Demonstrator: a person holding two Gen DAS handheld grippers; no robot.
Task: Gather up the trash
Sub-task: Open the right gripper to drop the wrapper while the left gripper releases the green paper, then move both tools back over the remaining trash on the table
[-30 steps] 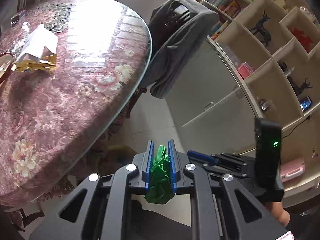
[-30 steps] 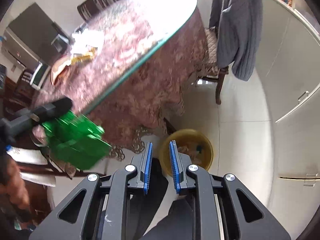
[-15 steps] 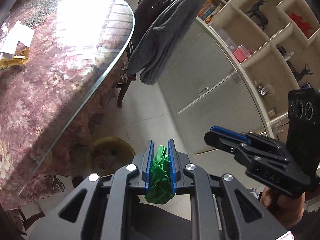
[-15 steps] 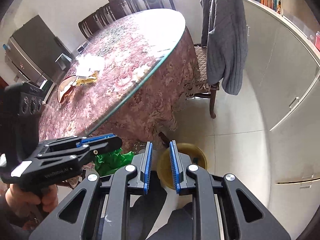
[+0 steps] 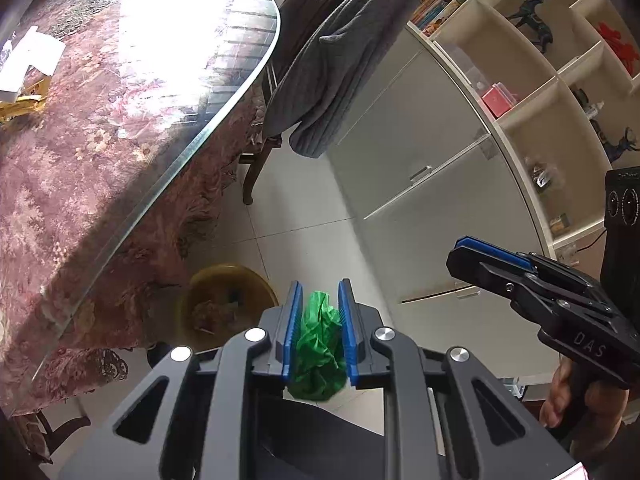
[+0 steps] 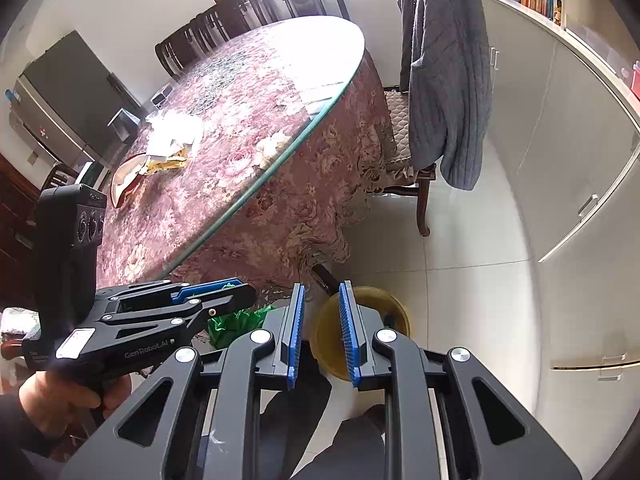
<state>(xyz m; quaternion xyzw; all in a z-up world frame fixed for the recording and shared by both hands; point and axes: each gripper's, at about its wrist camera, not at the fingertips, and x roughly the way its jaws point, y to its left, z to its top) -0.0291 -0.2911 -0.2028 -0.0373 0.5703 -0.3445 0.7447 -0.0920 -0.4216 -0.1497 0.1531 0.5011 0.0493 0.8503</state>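
Note:
A crumpled green plastic wad (image 5: pixel 320 344) sits between the blue pads of my left gripper (image 5: pixel 318 292), whose jaws are opening; the wad still hangs there. Just left of the fingertips and below them, a yellow bin (image 5: pixel 236 268) stands on the floor beside the table. From the right wrist, the left gripper (image 6: pixel 236 286) shows at lower left with the green wad (image 6: pixel 236 322) under it. My right gripper (image 6: pixel 322 292) is narrowly open and empty, above the yellow bin (image 6: pixel 394 308). White paper and a gold wrapper (image 6: pixel 172 148) lie on the table.
The round glass-topped table (image 5: pixel 100 140) with a floral cloth fills the left. A chair draped with a grey sweater (image 5: pixel 340 60) stands at its far edge. White cabinets and shelves (image 5: pixel 420 200) line the right. Pale floor tiles lie between them. A red-rimmed dish (image 6: pixel 124 184) sits by the paper.
My left gripper has moved off the table edge and down toward the floor, bringing the yellow bin into view. Its pads have parted slightly around the green wad. The right gripper rose a little.

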